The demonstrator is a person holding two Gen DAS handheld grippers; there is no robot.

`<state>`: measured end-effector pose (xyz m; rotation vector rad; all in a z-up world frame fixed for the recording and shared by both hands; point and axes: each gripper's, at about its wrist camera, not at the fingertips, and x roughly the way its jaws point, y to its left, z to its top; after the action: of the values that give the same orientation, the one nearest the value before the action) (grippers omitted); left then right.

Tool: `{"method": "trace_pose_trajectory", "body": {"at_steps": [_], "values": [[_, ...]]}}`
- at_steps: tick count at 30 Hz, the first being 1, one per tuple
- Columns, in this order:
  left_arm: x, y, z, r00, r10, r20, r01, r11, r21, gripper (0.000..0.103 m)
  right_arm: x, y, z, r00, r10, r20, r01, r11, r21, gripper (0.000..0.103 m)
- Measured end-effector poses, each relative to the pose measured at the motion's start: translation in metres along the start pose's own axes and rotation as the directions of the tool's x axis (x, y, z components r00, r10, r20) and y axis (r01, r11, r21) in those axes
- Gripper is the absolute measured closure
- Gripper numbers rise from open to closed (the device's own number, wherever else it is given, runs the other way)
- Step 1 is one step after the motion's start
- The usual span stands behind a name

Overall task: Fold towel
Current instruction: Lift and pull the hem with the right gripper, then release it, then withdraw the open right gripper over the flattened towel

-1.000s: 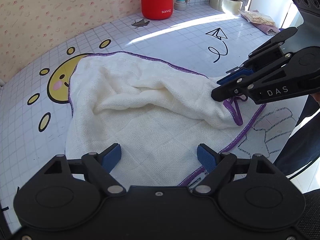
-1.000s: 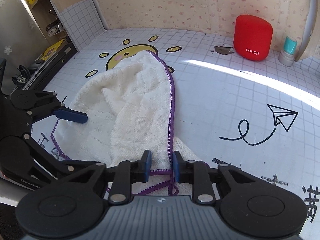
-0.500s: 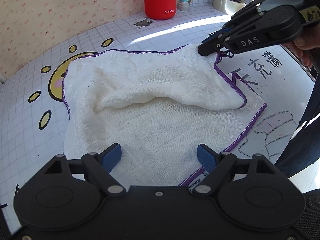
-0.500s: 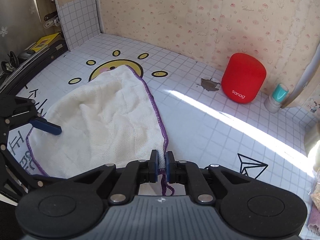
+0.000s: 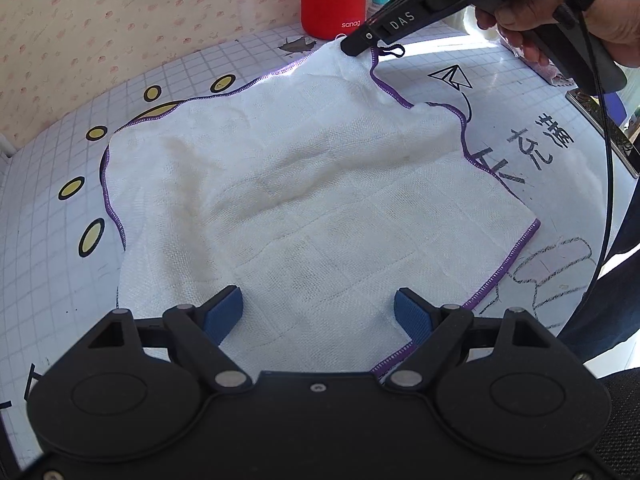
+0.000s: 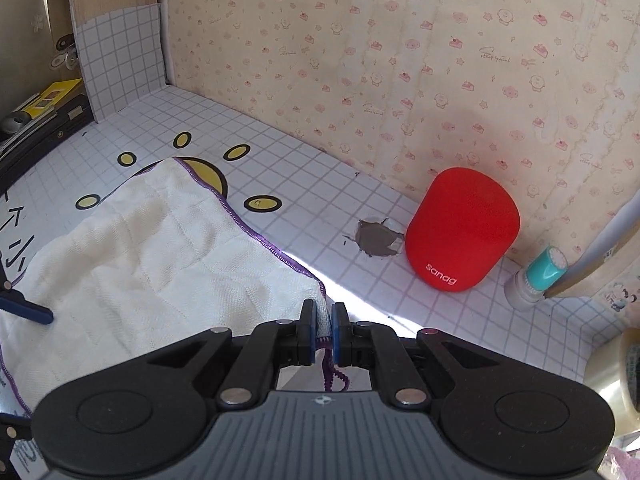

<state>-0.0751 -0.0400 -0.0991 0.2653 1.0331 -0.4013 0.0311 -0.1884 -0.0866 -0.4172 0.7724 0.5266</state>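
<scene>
A white towel (image 5: 304, 200) with purple stitched edging lies spread over the tiled tabletop. My right gripper (image 5: 354, 49) is shut on its far corner, lifting that corner slightly off the surface near the red speaker. In the right wrist view the towel (image 6: 152, 264) stretches away to the left and its corner is pinched in my right gripper (image 6: 323, 324), a purple thread loop hanging below. My left gripper (image 5: 319, 312) stands open over the towel's near edge, its blue pads (image 5: 222, 312) just above the cloth, nothing between them.
A red speaker (image 6: 460, 232) stands by the wallpapered back wall, a teal-capped bottle (image 6: 536, 276) to its right. A tape roll (image 6: 616, 372) sits at the right edge. A person's hand (image 5: 560, 12) holds the right gripper. A torn patch (image 6: 376, 238) marks the tabletop.
My right gripper has carried the towel corner from the near right side back towards the red speaker, unfolding the bunched layer so the towel lies open. The left gripper has stayed put.
</scene>
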Motion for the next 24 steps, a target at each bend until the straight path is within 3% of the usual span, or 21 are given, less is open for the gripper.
{"method": "trace_pose_trajectory", "body": {"at_steps": [12, 15, 16, 17, 21, 24], "values": [[0.004, -0.001, 0.005, 1.000, -0.002, 0.000, 0.002, 0.999, -0.032, 0.019, 0.037, -0.017, 0.018, 0.999, -0.036, -0.005, 0.036, 0.998, -0.046, 0.095], [0.005, -0.001, 0.006, 1.000, -0.002, -0.003, 0.002, 1.000, -0.027, 0.019, 0.043, -0.019, 0.017, 0.999, -0.040, -0.017, 0.039, 0.998, -0.045, 0.085], [0.006, -0.001, 0.006, 1.000, -0.003, -0.004, 0.003, 1.000, -0.026, 0.019, 0.044, -0.019, 0.017, 0.998, -0.058, -0.019, 0.057, 0.997, -0.045, 0.072], [0.006, -0.001, 0.006, 1.000, -0.008, -0.003, 0.008, 1.000, -0.027, 0.019, 0.043, -0.019, 0.017, 0.997, -0.071, -0.019, 0.071, 0.997, -0.042, 0.066], [0.002, 0.002, 0.007, 1.000, -0.025, 0.012, 0.026, 0.998, -0.051, 0.019, 0.028, -0.024, 0.020, 0.997, -0.066, 0.028, 0.066, 0.998, 0.006, 0.064], [-0.001, 0.003, 0.009, 1.000, -0.015, 0.026, 0.017, 0.998, -0.061, 0.019, 0.015, -0.017, 0.024, 0.998, -0.017, 0.067, 0.019, 0.999, -0.026, 0.064]]}}
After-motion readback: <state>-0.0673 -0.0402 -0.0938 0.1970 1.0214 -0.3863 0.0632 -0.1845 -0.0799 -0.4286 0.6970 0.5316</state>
